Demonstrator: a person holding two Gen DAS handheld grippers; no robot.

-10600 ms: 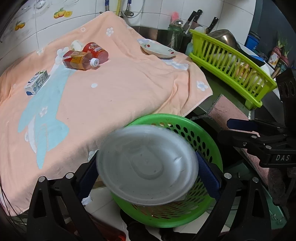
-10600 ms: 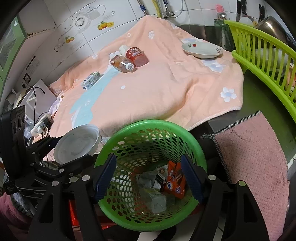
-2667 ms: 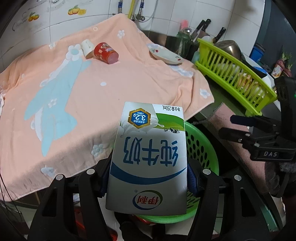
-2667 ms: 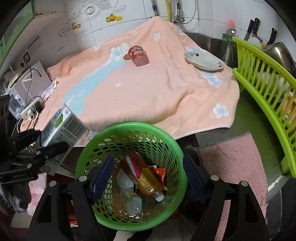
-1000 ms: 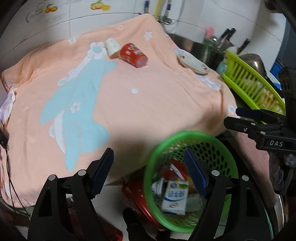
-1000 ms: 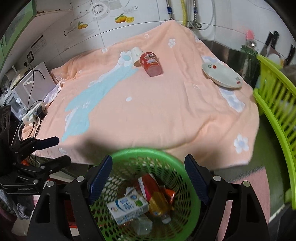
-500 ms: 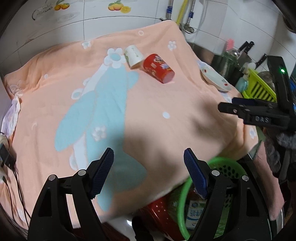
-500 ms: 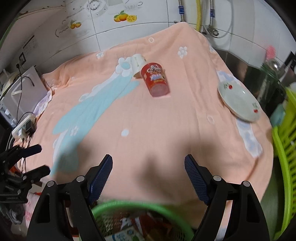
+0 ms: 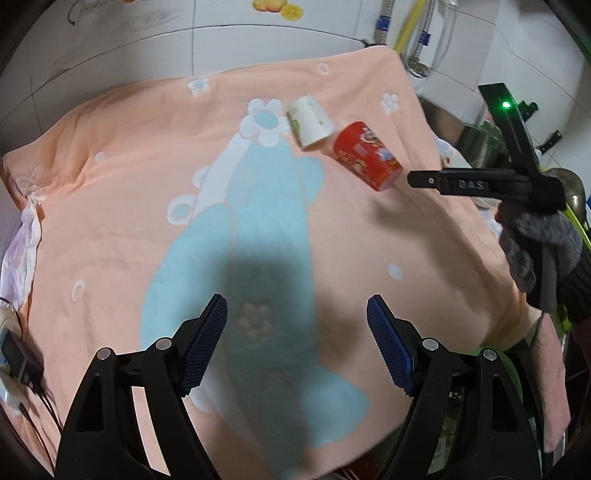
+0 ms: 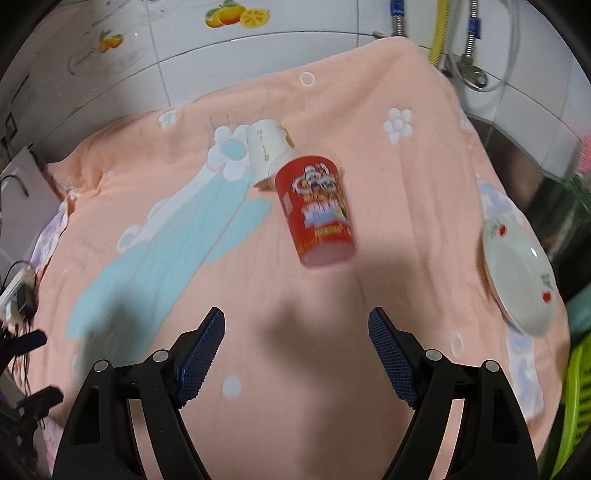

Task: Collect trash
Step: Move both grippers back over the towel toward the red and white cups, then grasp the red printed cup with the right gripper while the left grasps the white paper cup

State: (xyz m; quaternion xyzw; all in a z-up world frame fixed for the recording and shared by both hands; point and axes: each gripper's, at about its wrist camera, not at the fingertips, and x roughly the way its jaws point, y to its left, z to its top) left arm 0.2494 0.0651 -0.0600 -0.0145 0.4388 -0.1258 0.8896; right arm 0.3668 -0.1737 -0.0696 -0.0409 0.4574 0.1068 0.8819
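Both my grippers, left [image 9: 296, 334] and right [image 10: 296, 341], hang released over the peach towel [image 10: 388, 240], holding nothing. A red cup [image 10: 317, 210] lies touching a white cup [image 10: 267, 147].

White tiled wall [image 10: 332, 22] behind, fruit decals [image 10: 236, 16] on it. Metal and yellow pipes [image 10: 436, 33] at right. Peach towel [image 9: 110, 206] with blue pattern covers the counter. Shadows fall across it
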